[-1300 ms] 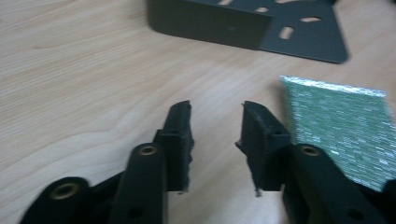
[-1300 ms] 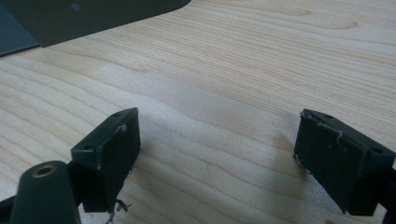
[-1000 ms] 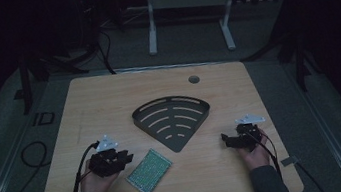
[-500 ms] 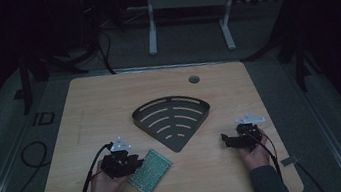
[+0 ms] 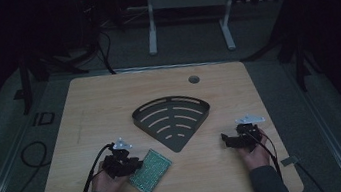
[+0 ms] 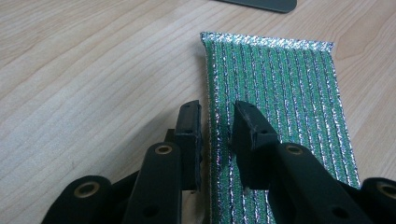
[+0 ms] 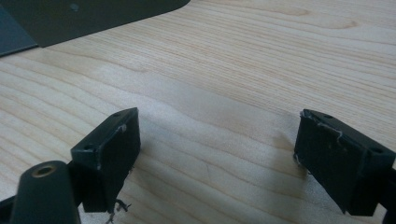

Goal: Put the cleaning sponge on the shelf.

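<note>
Sponge (image 5: 150, 171) lies flat on the table (image 5: 110, 109), a green pad with silver stripes, just short of the tip of the black fan-shaped tray (image 5: 171, 118) and a little to its left. The left gripper (image 5: 130, 164) is at the sponge's near left edge. A second ago it sat farther left of the tray tip, clear of the sponge; half a second ago it had drawn up beside it; now it overlaps that edge. In the left gripper view the gripper (image 6: 217, 123) has one jaw on the bare wood at the sponge's long side and the other on top of the striped face, with the edge strip between them. The jaws have just been closing, narrowing onto that strip, but a slim gap shows between the pads and I cannot tell whether they already pinch it. The sponge has kept its place and its slant toward the tray through all three moments.

To the right of the tray tip, well apart from the sponge, the right gripper (image 5: 230, 139) rests where it was a second ago. Its own view shows the gripper (image 7: 215, 154) with jaws spread wide over bare wood, nothing between them, and a corner of the tray (image 7: 93, 18) beyond.
</note>
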The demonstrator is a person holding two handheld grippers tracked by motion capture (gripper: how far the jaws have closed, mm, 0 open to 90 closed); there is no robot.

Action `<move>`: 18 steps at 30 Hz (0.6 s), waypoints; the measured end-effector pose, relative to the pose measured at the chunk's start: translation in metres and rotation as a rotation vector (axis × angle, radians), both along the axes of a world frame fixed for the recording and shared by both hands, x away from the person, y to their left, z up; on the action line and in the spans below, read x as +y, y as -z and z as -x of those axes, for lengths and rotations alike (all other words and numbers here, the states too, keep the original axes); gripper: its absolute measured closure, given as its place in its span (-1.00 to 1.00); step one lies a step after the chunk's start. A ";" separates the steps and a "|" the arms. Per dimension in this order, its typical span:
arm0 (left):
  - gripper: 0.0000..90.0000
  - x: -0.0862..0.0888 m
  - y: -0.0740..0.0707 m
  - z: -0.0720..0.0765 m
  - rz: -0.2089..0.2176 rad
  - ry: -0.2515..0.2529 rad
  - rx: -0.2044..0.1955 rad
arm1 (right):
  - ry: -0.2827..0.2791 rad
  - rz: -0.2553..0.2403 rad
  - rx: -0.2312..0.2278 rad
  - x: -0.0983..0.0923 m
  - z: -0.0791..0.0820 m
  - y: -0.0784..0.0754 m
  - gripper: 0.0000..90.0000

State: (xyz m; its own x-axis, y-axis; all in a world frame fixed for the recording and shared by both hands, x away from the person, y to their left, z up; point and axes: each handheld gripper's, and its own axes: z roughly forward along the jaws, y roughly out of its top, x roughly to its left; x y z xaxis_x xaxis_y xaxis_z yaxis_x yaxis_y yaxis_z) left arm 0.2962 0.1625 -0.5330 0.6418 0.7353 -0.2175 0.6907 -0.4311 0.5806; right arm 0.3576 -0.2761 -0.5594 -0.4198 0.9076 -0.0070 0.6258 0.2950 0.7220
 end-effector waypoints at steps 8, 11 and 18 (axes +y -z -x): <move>0.77 0.003 0.005 -0.006 0.068 0.005 0.069 | 0.001 0.000 -0.001 0.000 0.000 0.000 -0.69; 0.84 0.003 0.005 -0.006 0.072 0.008 0.078 | 0.001 0.000 0.000 0.000 0.000 0.000 -0.69; 1.00 0.003 0.002 -0.006 0.067 0.023 0.076 | 0.001 0.000 0.000 0.000 0.000 0.000 -0.69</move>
State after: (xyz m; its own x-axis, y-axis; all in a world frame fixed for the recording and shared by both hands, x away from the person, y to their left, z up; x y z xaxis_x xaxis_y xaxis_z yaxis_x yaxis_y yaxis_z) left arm 0.3017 0.1650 -0.5347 0.6381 0.7029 -0.3142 0.7241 -0.4093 0.5551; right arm 0.3576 -0.2760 -0.5594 -0.4188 0.9080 -0.0070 0.6260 0.2943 0.7222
